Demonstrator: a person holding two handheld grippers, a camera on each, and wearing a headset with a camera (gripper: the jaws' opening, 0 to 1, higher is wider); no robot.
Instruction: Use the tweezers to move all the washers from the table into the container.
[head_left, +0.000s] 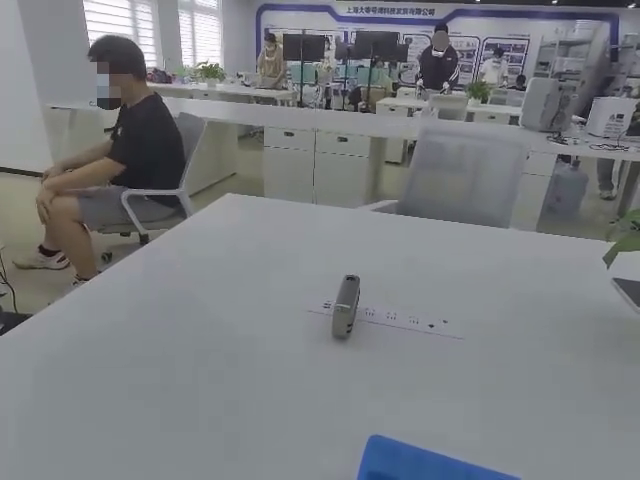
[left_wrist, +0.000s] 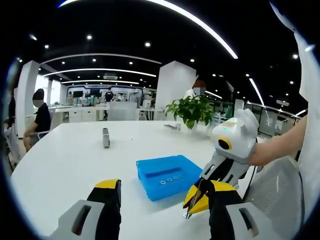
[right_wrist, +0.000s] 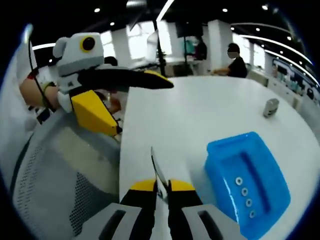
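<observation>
White table (right_wrist: 200, 115), left gripper (left_wrist: 162, 187) level near its edge, jaws apart; right gripper (right_wrist: 160, 187), jaws clamped on tweezers (right_wrist: 156, 167)

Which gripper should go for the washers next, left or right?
Right. The right gripper is shut on the tweezers, their tips near the blue container where four washers lie. The left gripper is open, with nothing between its jaws.

head view looks across white table (head_left: 200, 380), gripper views low near its edge, all share blue container (left_wrist: 167, 192)
</observation>
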